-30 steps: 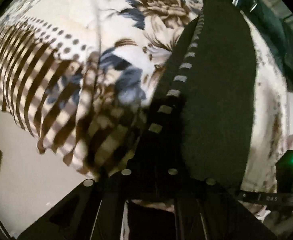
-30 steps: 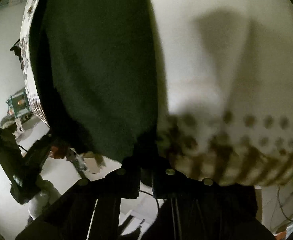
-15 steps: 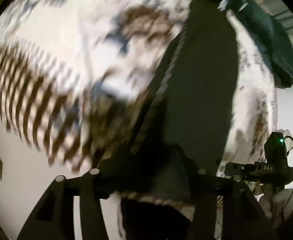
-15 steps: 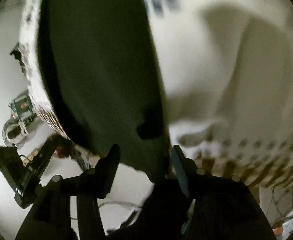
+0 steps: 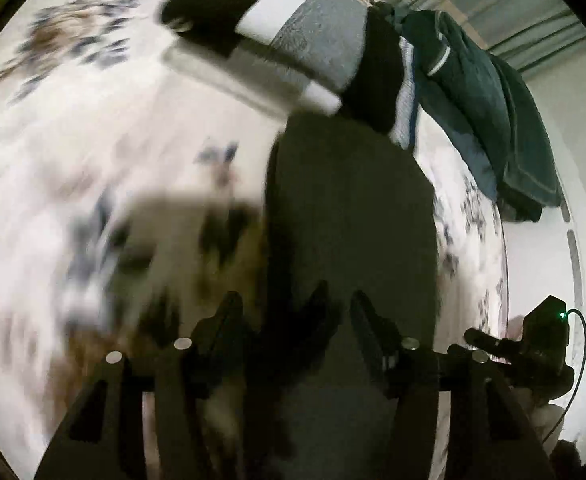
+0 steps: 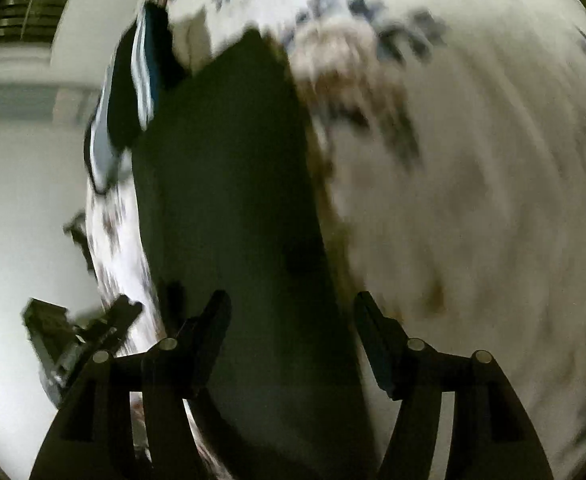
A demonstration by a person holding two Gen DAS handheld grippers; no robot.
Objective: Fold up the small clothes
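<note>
A dark green garment [image 5: 349, 216] lies flat as a long strip on the floral bedsheet [image 5: 73, 160]; it also shows in the right wrist view [image 6: 229, 184]. My left gripper [image 5: 295, 312] is open, its fingers spread over the near end of the garment. My right gripper [image 6: 291, 312] is open, fingers apart above the garment's near end. Neither holds cloth. Both views are motion-blurred.
A folded black, white and grey cloth [image 5: 277, 36] lies beyond the garment's far end. A dark teal heap of clothes [image 5: 485, 108] lies at the back right; a blue striped item [image 6: 141, 80] shows at the left. The other gripper [image 5: 533, 344] is at the right.
Both grippers opened and let go of the dark green garment's edge. Both lifted and tilted up, so the far end of the bed and the folded pile came into view.
</note>
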